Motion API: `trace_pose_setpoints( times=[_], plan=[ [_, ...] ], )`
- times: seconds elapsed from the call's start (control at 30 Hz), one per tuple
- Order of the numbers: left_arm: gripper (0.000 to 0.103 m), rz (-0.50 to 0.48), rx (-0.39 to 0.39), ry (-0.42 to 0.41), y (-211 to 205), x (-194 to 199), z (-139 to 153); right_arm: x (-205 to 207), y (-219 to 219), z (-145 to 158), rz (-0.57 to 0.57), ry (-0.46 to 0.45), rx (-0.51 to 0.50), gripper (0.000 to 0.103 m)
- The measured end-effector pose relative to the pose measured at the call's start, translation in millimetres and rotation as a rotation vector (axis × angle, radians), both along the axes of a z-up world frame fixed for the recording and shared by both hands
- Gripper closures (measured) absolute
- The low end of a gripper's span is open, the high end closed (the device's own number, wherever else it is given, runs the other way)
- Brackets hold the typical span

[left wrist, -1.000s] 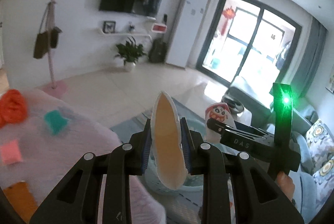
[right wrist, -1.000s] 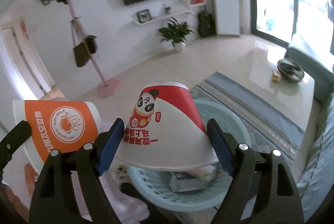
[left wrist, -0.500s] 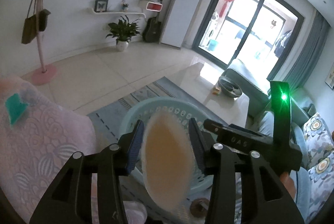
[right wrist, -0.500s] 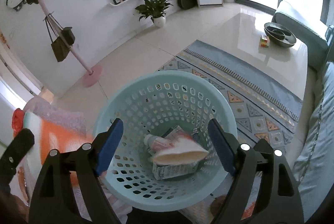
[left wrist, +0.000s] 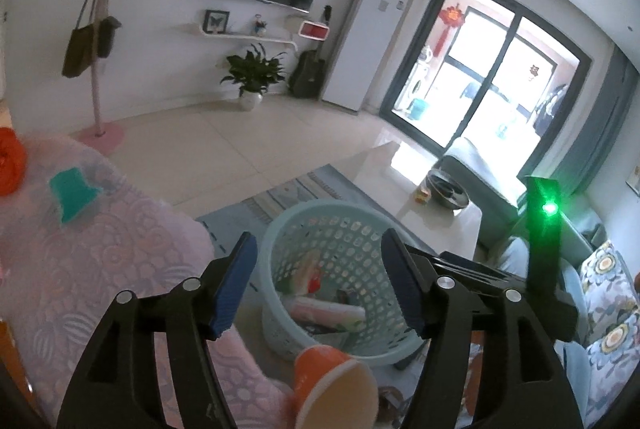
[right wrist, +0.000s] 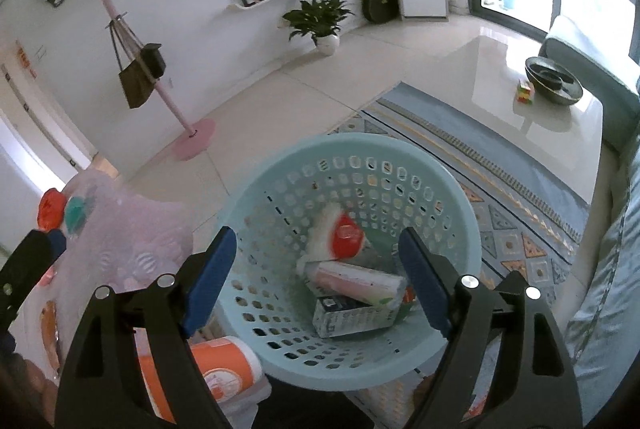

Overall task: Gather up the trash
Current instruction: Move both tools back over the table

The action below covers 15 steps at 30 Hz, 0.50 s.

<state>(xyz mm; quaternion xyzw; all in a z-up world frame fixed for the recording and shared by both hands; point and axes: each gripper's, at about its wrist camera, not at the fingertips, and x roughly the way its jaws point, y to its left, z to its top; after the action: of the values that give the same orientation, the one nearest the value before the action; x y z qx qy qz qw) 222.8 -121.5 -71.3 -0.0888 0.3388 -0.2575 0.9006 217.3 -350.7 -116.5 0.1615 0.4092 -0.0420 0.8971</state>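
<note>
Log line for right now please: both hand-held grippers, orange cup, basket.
left hand-held gripper: open, empty | right hand-held gripper: open, empty | orange cup: outside basket, near its rim | basket: holds trash

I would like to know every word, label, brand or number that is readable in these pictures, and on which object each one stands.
None can be read.
Orange cup: round white logo, blurred.
Red and white cup in the basket: print blurred.
Carton in the basket: lettering too small.
White fridge: small label, too small.
Red notice on the wall: too small.
</note>
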Motion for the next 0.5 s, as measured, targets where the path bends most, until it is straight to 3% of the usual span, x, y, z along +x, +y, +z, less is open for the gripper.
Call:
trace_pose_setpoints(
  times=[0.3,0.4,0.5],
  plan=[
    [0.040,0.060,-0.031,-0.033,43,-23,19,-20,13,10,0.037,-0.038,-0.022,0.024],
    [0.039,0.122,-0.020,-0.041,70,-35,25,-25,21,21,0.053,-0.079,-0.019,0.024],
    [0.031,0.210,0.020,-0.038,98,-51,26,-26,42,34,0.100,-0.128,-0.030,0.024]
  ],
)
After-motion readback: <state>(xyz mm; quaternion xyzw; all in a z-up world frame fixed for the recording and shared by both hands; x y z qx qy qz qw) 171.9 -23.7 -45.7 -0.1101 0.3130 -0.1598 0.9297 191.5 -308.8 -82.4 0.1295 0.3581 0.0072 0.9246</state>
